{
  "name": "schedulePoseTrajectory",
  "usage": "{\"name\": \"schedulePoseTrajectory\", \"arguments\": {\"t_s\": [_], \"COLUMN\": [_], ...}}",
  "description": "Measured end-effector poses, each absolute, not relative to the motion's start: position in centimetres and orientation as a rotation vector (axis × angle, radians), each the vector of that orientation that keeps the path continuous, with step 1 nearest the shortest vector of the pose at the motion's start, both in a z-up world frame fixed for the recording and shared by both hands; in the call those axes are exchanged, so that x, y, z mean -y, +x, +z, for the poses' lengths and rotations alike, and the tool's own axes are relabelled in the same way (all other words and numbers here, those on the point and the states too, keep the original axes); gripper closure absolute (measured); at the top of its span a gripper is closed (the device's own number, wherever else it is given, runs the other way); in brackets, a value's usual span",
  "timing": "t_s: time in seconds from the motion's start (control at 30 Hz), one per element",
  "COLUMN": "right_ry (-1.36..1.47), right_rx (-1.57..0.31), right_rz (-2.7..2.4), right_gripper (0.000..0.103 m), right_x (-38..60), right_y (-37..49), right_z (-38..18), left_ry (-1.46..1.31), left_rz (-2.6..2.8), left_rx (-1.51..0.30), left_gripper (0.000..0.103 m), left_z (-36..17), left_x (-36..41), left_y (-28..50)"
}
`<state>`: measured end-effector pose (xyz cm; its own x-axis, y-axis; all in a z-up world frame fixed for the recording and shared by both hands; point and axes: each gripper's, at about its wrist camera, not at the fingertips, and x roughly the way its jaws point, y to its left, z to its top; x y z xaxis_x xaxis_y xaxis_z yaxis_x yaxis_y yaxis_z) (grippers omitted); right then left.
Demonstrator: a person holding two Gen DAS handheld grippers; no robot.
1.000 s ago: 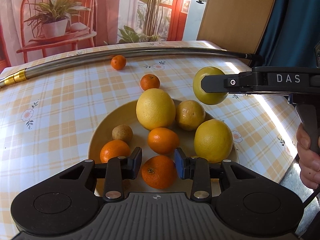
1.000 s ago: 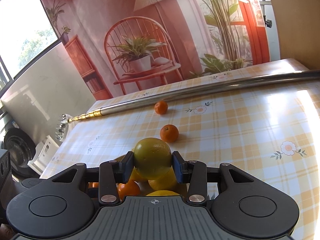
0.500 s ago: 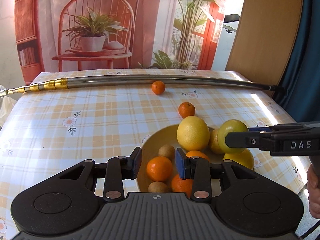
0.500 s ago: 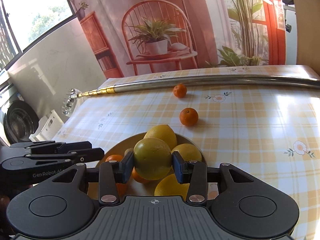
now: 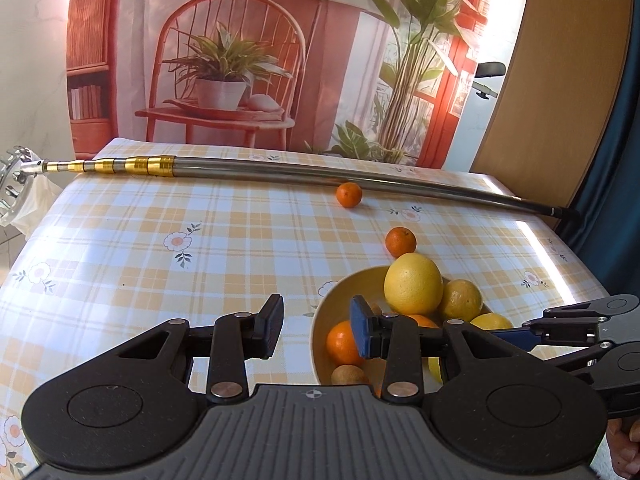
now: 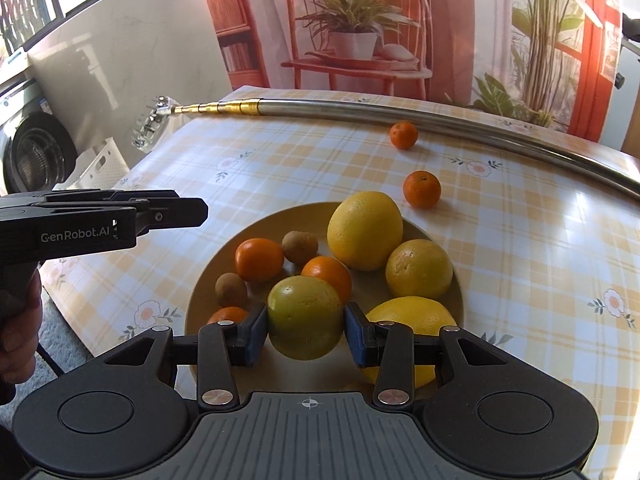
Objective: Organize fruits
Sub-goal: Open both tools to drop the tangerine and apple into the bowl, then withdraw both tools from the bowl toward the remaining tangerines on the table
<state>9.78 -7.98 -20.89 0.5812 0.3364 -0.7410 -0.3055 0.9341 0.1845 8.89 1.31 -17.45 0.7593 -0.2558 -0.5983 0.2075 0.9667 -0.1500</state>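
Fruits fill a yellow plate [image 6: 460,292] near the bench's [image 6: 540,264] front edge; the plate's near rim is cut off behind the right tool [image 6: 306,330]. Largest is a pale yellow grapefruit [image 6: 365,230] at the plate's far side, then a second yellow one [image 6: 408,316] at the near right, half hidden by the tool. A dimpled lemon-coloured fruit [image 6: 419,268] sits between them. The right tool grips a yellow-green citrus [image 6: 304,316], pads pressed on both sides, over the plate's near part; whether it touches the plate cannot be told. Smaller still: three tangerines in the plate, one [image 6: 228,314] mostly hidden, and two brown kiwis [image 6: 300,247]. Two loose tangerines [image 6: 421,189] lie toward the bench's far edge, the farther one [image 6: 404,135] just beside a metal pole [image 6: 360,110]. The left tool [image 5: 316,326] hangs open and empty, over the plate's left rim.
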Motion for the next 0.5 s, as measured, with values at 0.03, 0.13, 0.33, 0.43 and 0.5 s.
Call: {"name": "schedulePoseTrajectory", "arguments": {"t_s": [0.03, 0.13, 0.33, 0.43, 0.5], "right_ry": [0.03, 0.018, 0.021, 0.01, 0.032], "right_rx": [-0.883, -0.901, -0.927, -0.92, -0.922], "right_rz": [0.378, 0.387, 0.434, 0.449, 0.464], "right_gripper": [0.065, 0.065, 0.065, 0.065, 0.065], "right_x": [7.7, 7.3, 6.6, 5.9, 5.9], "right_y": [9.8, 10.0, 11.0, 11.8, 12.2], "right_z": [-21.0, -21.4, -22.0, -22.1, -22.1], "left_ry": [-0.078, -0.085, -0.094, -0.098, -0.098], "left_rz": [-0.254, -0.253, -0.24, -0.235, -0.231], "left_rx": [-0.661, -0.66, -0.662, -0.66, -0.661], "left_gripper": [0.064, 0.064, 0.064, 0.064, 0.064], "left_z": [-17.5, -17.5, -17.7, -17.6, -17.7], "left_x": [-1.4, -1.5, -1.8, -1.9, -1.9], "left_y": [8.9, 8.9, 8.9, 8.9, 8.9]}}
